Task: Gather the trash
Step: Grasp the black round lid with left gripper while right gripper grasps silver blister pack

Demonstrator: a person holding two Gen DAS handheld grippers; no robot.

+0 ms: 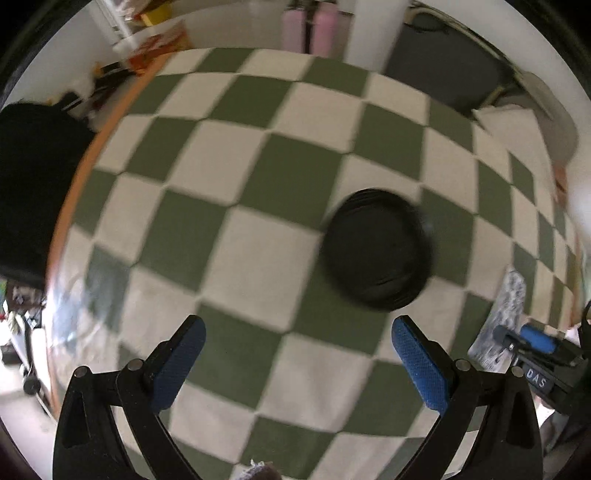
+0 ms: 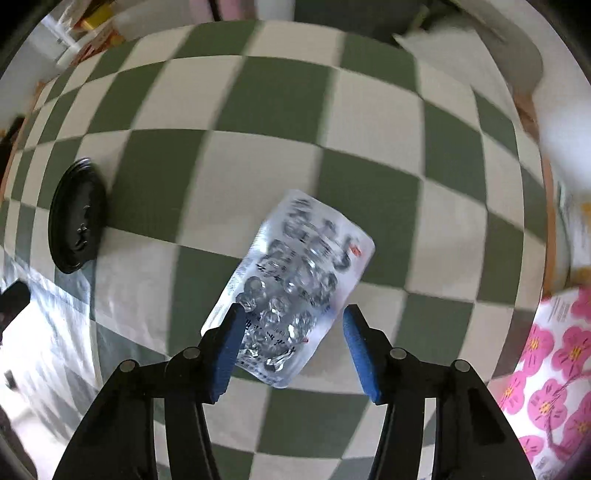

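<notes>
The blister pack (image 2: 295,291) lies flat on the checked cloth (image 2: 369,122), its near end between the fingers of my right gripper (image 2: 291,347). The jaws stand apart; the left pad looks to be at the pack's edge, the right pad clear of it. My left gripper (image 1: 297,363) is wide apart, empty, near the black lid (image 1: 376,251).

Green-and-white checkered cloth (image 2: 258,96) covers the table; two pink bottles (image 1: 310,29) stand beyond its far edge; pink-flowered packet (image 2: 554,369) lies at the cloth's right edge.
</notes>
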